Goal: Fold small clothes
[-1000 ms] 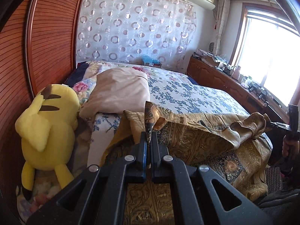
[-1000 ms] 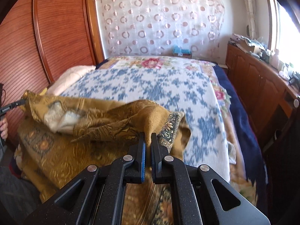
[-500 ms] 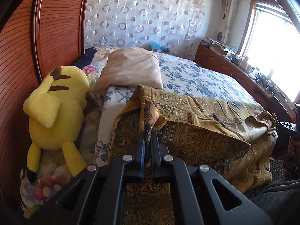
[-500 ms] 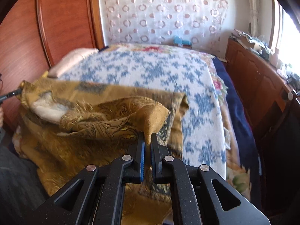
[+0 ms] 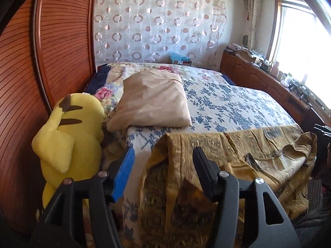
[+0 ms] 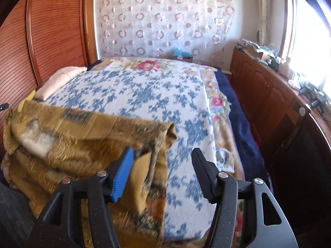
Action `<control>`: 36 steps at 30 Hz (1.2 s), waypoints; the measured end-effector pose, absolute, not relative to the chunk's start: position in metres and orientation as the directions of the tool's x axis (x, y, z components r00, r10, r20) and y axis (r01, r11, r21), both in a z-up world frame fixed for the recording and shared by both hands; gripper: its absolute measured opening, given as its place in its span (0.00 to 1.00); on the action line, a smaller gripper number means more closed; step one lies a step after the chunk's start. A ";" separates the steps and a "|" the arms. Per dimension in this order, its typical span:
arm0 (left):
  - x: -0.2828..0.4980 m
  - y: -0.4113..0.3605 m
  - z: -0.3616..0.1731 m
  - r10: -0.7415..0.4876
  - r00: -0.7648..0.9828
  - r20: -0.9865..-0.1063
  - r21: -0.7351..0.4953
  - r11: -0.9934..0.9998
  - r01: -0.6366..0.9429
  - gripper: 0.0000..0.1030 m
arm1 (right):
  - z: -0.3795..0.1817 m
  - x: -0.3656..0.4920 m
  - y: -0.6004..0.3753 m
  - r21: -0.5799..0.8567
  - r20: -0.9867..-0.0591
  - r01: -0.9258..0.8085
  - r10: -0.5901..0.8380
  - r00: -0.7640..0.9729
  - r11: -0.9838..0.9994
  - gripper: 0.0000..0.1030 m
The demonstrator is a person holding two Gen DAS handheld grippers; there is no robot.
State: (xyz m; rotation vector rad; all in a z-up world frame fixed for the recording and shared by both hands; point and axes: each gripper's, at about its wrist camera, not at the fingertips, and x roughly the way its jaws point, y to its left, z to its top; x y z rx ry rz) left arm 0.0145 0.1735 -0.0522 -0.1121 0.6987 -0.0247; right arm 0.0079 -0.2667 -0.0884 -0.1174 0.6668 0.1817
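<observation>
Golden patterned garment (image 5: pixel 238 157) spread over the near edge of the bed (image 5: pixel 227 103), folded and rumpled, hanging down the front. Left gripper (image 5: pixel 163 157) with jaws spreading wide, the cloth's left fold below and between them but untouched by either pad. Right gripper (image 6: pixel 162 157) likewise opening wide, over the garment's right corner and the blue-flowered bedspread (image 6: pixel 144 91), nothing pinched. Only in the left view: yellow plush toy (image 5: pixel 68 142) wedged against the slatted wooden panel (image 5: pixel 18 82), beige pillow (image 5: pixel 153 101) seen whole, just beyond the garment. Only in the right view: dark blue blanket edge (image 6: pixel 238 111) down the bed's far side, beside the low wooden cabinet (image 6: pixel 269 95); pillow seen only as a sliver at the left. Circle-patterned curtain (image 6: pixel 165 22) in both. No legible writing or brand anywhere; clutter on the sill too small to read.
</observation>
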 end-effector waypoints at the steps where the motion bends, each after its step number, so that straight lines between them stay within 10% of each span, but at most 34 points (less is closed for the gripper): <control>1: 0.024 0.173 -0.053 -0.062 0.757 -0.651 -0.109 0.994 -0.012 0.56 | -0.089 0.014 -0.266 -0.050 -0.626 -0.203 0.128 0.770 0.978 0.60; 18: 0.084 0.179 -0.102 -0.137 0.617 -0.775 -0.157 0.987 0.021 0.55 | -0.139 0.090 -0.259 0.000 -0.725 -0.211 0.146 0.674 0.977 0.63; 26: 0.086 0.166 -0.105 -0.156 0.588 -0.794 -0.148 0.987 0.063 0.38 | -0.146 0.095 -0.261 0.035 -0.747 -0.212 0.166 0.644 0.977 0.64; 29: 0.083 0.158 -0.101 -0.188 0.593 -0.783 -0.156 0.982 0.106 0.07 | -0.146 0.097 -0.258 0.030 -0.750 -0.227 0.172 0.638 0.973 0.64; 31: 0.077 0.153 -0.097 -0.177 0.608 -0.774 -0.136 0.984 0.114 0.04 | -0.145 0.097 -0.253 0.035 -0.749 -0.258 0.196 0.633 0.966 0.55; 33: 0.070 0.150 -0.091 -0.187 0.629 -0.755 -0.144 0.982 0.119 0.03 | -0.144 0.094 -0.247 0.066 -0.744 -0.313 0.256 0.617 0.947 0.19; 36: 0.054 0.146 -0.072 -0.206 0.679 -0.704 -0.159 0.978 0.132 0.03 | -0.141 0.085 -0.237 0.044 -0.742 -0.349 0.265 0.617 0.936 0.06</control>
